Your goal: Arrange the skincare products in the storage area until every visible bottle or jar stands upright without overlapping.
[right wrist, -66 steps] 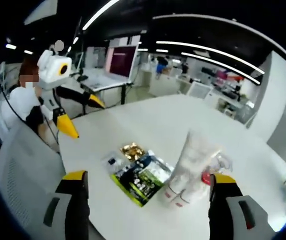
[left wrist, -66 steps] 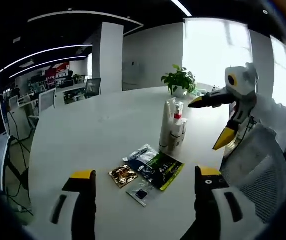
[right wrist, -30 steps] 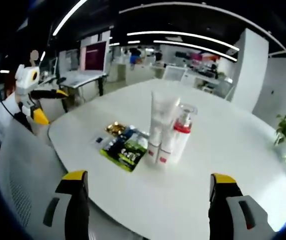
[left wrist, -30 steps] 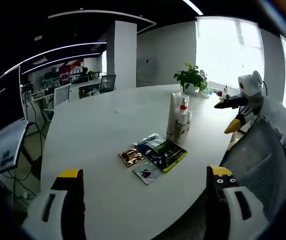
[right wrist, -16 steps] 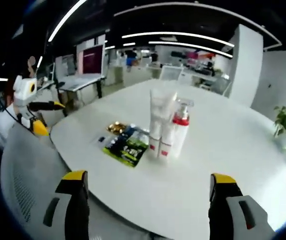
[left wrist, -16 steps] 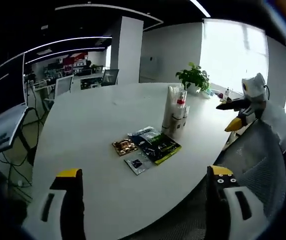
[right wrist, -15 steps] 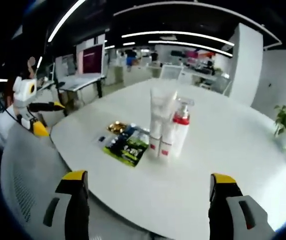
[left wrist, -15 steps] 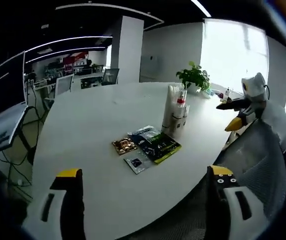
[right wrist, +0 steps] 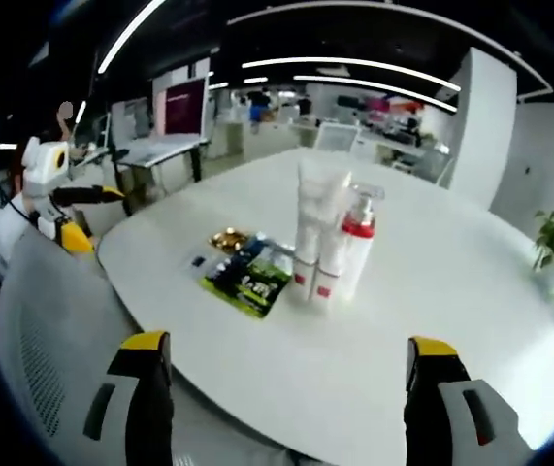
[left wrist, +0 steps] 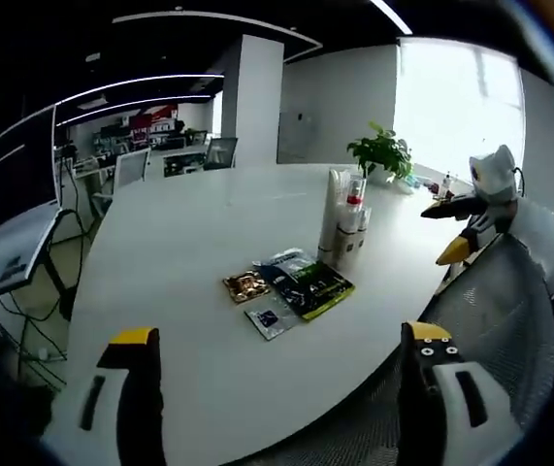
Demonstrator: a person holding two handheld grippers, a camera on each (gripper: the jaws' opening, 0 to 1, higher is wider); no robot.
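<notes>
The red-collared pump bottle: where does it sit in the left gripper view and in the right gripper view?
Left gripper view: the pump bottle stands upright right of centre, at the far side of the tube cluster.
Right gripper view: the pump bottle stands just right of centre, at the right end of the cluster.
Shared landmark: the green sachet lying flat on the white table beside the cluster.

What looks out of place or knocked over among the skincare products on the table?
Nothing is toppled: the tubes and pump bottle stand upright, bunched close together. Beside them, flat sachets lie overlapping on the table.
</notes>
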